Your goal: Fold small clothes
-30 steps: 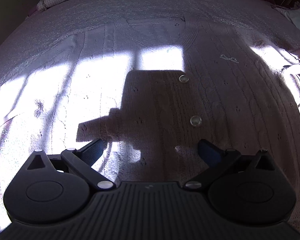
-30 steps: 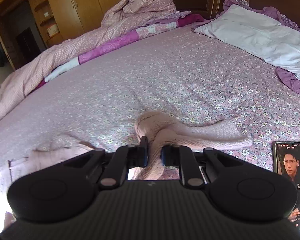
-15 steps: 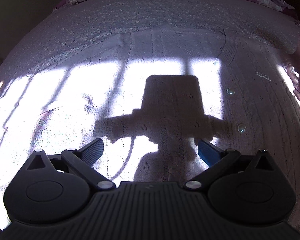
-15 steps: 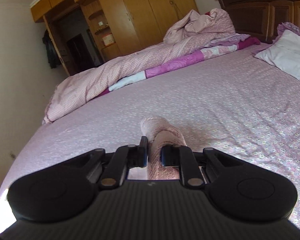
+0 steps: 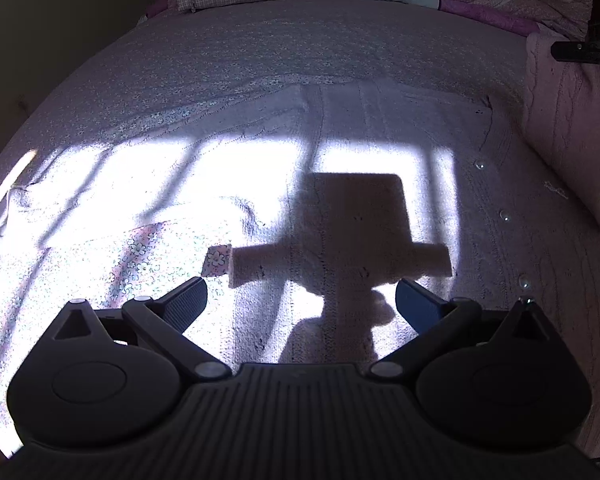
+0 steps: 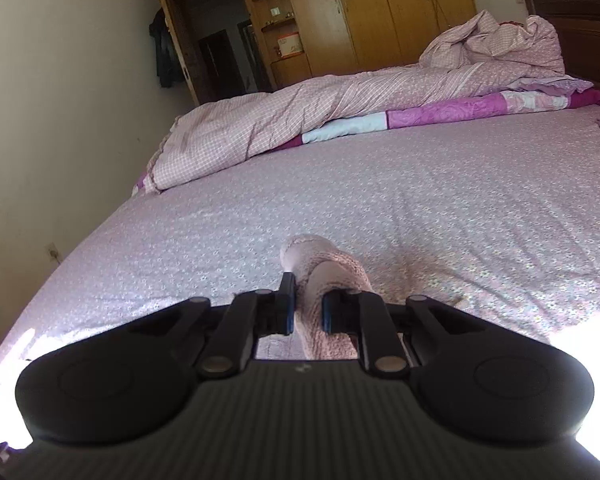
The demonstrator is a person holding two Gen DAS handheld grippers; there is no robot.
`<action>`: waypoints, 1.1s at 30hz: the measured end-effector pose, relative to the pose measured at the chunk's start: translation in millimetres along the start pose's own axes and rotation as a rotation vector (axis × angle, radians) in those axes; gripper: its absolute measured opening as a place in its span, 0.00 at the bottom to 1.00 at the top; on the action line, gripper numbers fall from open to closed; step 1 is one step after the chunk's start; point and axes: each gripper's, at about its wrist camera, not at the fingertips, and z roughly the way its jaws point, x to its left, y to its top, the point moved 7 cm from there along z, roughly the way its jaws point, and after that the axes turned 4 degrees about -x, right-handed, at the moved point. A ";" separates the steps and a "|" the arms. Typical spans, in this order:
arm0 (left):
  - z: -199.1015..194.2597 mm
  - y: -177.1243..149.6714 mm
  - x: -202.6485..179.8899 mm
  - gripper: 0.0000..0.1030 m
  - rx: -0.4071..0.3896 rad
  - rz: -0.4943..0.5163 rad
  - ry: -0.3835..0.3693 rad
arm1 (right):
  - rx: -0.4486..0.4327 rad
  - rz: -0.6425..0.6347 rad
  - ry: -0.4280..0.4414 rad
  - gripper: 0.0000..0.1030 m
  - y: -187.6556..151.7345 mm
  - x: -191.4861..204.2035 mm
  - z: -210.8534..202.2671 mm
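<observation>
On the bed [image 5: 228, 80], which is wearing a lilac sheet with small flowers, a pale pink knitted cardigan [image 5: 380, 128] is lying spread flat, with strong sunlight falling across it. Small round buttons [image 5: 504, 216] are running in a line down its front, toward the right side of the left wrist view. The left tongs [image 5: 300, 304] are hanging above the lower part of the cardigan with both fingers spread wide apart, and nothing is sitting between them; their dark shadow is falling on the knit just ahead.

At the right edge of the same view, one sleeve [image 5: 560, 108] of the cardigan is rising up from the bed, and the black tip of the right tongs [image 5: 576, 50] is showing at its top end. Seen from the right wrist camera, these right tongs [image 6: 308, 312] are pressing nearly together and pinching the pink sleeve [image 6: 320, 268], which is bulging out in front of the fingers and passing back between them. The blue pads [image 6: 289, 316] are touching the knit on both sides.

Along the far side of the bed a pink checked quilt [image 6: 300, 120] is lying crumpled, and behind it a wooden wardrobe [image 6: 380, 8] is standing against the wall.
</observation>
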 end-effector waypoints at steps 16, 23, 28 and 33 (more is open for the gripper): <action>31.1 -30.5 19.3 1.00 0.087 -0.030 0.016 | 0.303 0.139 0.110 0.20 -118.7 55.8 81.1; 37.8 -37.6 19.6 1.00 0.090 -0.026 0.017 | 0.322 0.197 0.152 0.45 -130.2 56.8 72.0; 30.1 -36.0 16.0 1.00 0.077 -0.022 0.011 | 0.326 0.174 0.125 0.45 -133.4 54.0 37.3; 16.2 -29.1 4.4 1.00 0.047 -0.008 -0.017 | 0.315 0.157 0.056 0.46 -131.3 34.1 -4.3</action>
